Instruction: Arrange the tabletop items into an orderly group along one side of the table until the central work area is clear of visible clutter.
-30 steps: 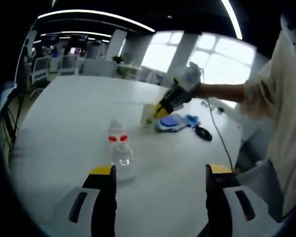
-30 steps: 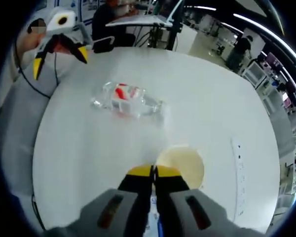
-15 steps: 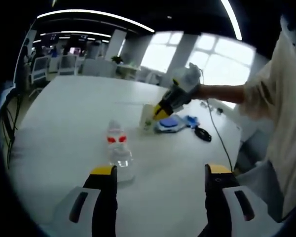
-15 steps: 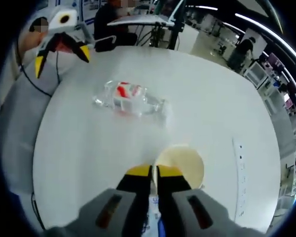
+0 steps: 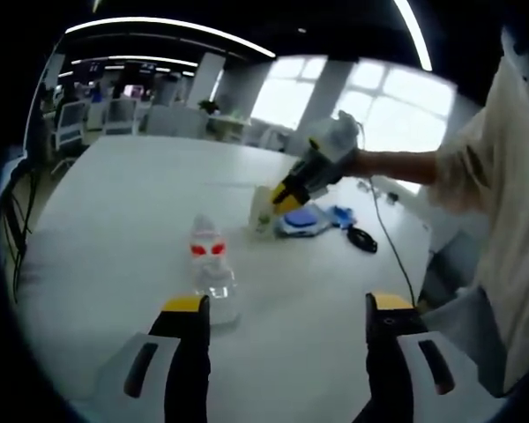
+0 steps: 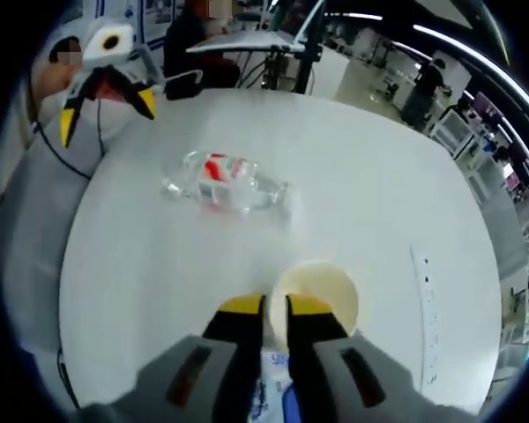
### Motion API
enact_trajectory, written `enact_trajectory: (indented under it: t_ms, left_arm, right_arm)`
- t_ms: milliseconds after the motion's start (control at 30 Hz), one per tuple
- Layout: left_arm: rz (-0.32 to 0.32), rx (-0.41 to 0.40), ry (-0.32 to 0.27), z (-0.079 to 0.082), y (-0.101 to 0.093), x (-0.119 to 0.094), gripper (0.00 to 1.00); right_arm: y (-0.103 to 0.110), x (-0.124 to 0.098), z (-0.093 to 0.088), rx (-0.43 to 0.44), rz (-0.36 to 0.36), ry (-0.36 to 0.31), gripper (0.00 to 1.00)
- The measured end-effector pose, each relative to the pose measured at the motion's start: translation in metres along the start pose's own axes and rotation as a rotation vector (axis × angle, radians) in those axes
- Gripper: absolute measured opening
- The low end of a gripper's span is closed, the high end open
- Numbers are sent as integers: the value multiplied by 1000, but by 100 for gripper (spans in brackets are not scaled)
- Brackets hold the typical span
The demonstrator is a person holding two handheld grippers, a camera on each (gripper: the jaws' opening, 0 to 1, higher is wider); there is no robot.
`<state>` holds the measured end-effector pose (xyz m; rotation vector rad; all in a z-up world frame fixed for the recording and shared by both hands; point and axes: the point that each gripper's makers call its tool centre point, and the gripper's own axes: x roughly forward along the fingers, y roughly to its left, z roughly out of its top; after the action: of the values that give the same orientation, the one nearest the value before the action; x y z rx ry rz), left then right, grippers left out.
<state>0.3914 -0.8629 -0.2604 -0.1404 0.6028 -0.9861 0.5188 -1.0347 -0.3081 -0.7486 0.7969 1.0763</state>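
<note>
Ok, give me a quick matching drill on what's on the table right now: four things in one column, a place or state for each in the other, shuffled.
Things:
1. water bottle
2. cup
3. blue item
4. left gripper

Place or state:
A. just beyond the right gripper's tips
B. jaws wide apart
C. red label, near the left gripper
D. beside a black cable

Pairs: 1-C, 2-A, 3-D, 4-B

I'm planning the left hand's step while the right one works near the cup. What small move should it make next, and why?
Probably ease the left gripper forward to bracket the water bottle. Its fingers stand open and empty, and the bottle stands alone mid-table, apart from the cup and blue item grouped near the right gripper.
</note>
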Motion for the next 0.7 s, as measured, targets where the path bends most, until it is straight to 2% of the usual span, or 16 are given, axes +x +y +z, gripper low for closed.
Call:
enact_trajectory:
  t_ms: [700]
  left_arm:
    - [-11,15,-3,6,-5,0,68]
  right_arm:
    - [-3,-20,11,27,-47,-68,19]
